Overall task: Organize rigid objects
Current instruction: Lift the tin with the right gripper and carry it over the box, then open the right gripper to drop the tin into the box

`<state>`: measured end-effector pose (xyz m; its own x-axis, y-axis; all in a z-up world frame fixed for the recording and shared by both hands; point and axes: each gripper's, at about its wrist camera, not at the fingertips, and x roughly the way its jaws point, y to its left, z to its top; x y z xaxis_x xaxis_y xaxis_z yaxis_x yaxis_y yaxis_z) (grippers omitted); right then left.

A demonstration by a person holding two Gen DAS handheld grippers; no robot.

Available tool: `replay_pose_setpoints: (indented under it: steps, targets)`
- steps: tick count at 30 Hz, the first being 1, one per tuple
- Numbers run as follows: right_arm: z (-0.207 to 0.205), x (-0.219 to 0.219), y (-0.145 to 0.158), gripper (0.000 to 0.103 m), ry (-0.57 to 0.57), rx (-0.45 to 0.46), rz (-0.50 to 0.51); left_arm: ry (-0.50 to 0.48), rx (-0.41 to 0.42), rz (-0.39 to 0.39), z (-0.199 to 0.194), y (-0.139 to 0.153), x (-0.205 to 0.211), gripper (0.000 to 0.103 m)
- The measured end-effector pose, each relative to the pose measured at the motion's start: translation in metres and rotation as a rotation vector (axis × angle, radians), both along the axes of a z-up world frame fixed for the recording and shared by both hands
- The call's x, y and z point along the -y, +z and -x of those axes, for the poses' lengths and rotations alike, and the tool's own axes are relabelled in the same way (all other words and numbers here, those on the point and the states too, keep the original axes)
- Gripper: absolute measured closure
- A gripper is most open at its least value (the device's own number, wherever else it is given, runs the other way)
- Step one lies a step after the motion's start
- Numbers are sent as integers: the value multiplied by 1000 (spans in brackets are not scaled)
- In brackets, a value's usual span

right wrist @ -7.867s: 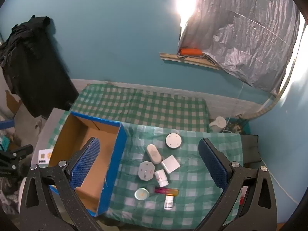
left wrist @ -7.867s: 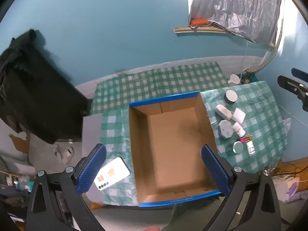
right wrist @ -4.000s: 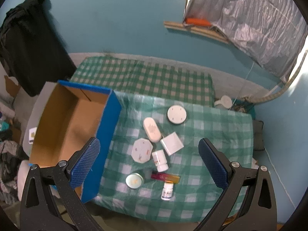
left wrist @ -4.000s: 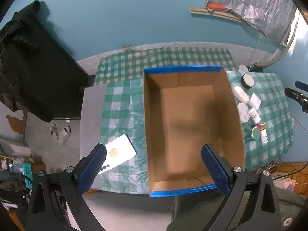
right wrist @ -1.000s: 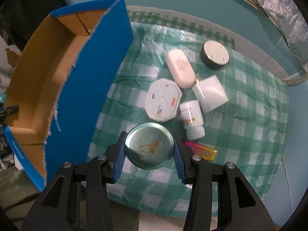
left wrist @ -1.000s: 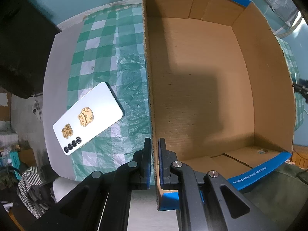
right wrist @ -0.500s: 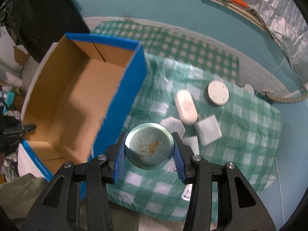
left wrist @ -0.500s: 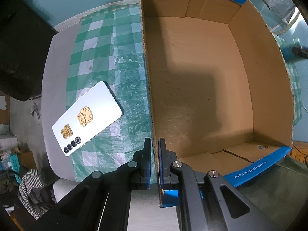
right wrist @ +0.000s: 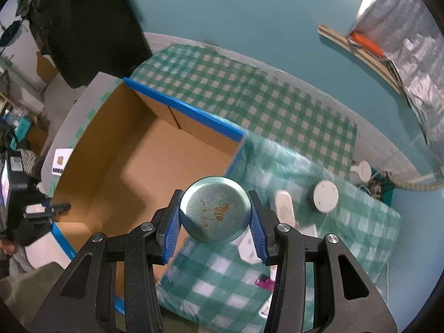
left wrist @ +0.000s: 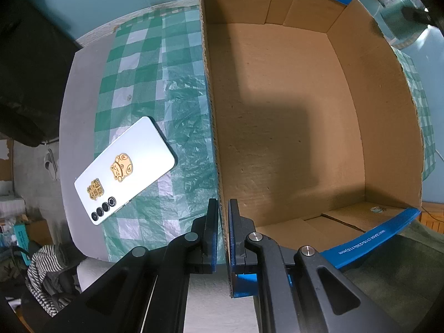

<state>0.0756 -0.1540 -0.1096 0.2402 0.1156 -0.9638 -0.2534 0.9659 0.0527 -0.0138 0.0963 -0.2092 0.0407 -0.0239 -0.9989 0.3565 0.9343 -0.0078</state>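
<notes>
- Right gripper (right wrist: 216, 216) is clamped on the round green tin (right wrist: 216, 211), holding it in the air at the cardboard box's (right wrist: 133, 172) near-right corner.
- Left gripper (left wrist: 220, 231) pinches the box's left wall.
- A white phone (left wrist: 125, 169) lies on the checked cloth (left wrist: 155, 83).
- Beyond the tin, blurred white items, probably containers.

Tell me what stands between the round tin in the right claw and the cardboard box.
Nothing visible does. The round teal metal tin sits clamped in the right claw, raised near the blue-edged open cardboard box. The box floor looks bare. The left claw grips the opposite wall.
</notes>
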Motion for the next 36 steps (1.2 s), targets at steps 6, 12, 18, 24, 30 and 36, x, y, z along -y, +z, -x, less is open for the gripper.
replay_pose_setpoints:
  steps: [6,12,18,24,30,36]
  targets:
    - [-18,-20,-10,58,39,-11,-4,1,-1,0,0,-1,1,96]
    - [-33,-38,-33,58,79,-38,11,0,0,-3,-1,-1,1,96]
    - [-40,-46,-55,58,115,-65,25,4,2,-4,-1,0,1,96]
    - [-44,-47,-65,58,119,-81,30,8,5,-4,-1,-1,0,96]
    - [-45,-46,-70,58,120,-87,44,11,6,-7,-1,0,0,96]
    - [-44,-44,-66,58,120,-75,44,16,9,-8,-1,0,0,96]
